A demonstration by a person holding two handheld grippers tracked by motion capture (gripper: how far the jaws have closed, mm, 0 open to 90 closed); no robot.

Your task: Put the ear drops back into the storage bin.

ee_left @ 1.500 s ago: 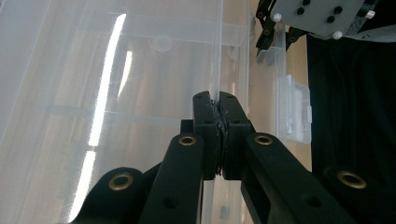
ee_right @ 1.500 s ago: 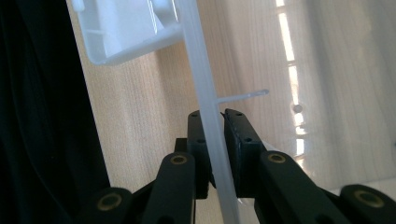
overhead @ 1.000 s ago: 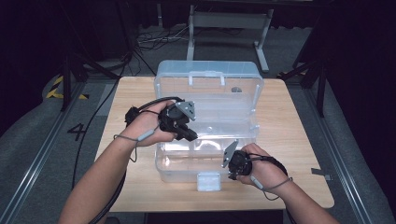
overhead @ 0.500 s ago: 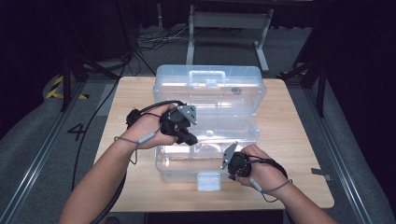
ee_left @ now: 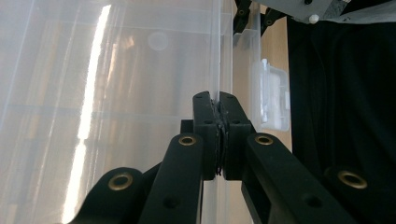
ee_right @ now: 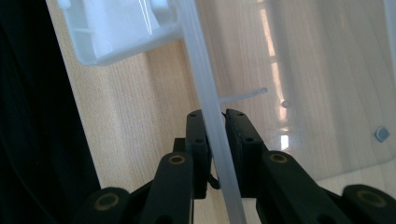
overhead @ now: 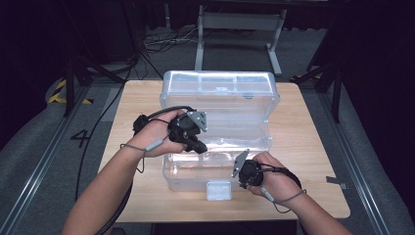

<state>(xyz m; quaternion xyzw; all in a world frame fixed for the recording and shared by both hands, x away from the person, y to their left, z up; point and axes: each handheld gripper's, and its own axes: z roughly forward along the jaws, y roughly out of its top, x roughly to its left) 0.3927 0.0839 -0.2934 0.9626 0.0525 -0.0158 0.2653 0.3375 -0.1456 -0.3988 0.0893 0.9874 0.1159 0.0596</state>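
A clear plastic storage box [overhead: 191,177] stands on the wooden table [overhead: 306,147], its clear lid [overhead: 220,98] lifted towards the back. My left gripper [overhead: 197,146] comes in from the left and is shut on the lid's thin front edge [ee_left: 217,56], the pads pressed together on it [ee_left: 218,100]. At the front right, my right gripper [overhead: 242,175] is shut on the box's front rim [ee_right: 205,88], which runs between its pads [ee_right: 216,116]. A white latch [overhead: 219,190] hangs at the front of the box, left of the right gripper.
The box takes up the middle of the table, with bare wood to either side and in a narrow strip in front. Dark floor, cables [overhead: 161,39] and a metal stand [overhead: 240,24] lie beyond the far edge. The white latch [ee_left: 273,100] [ee_right: 116,28] is close to both grippers.
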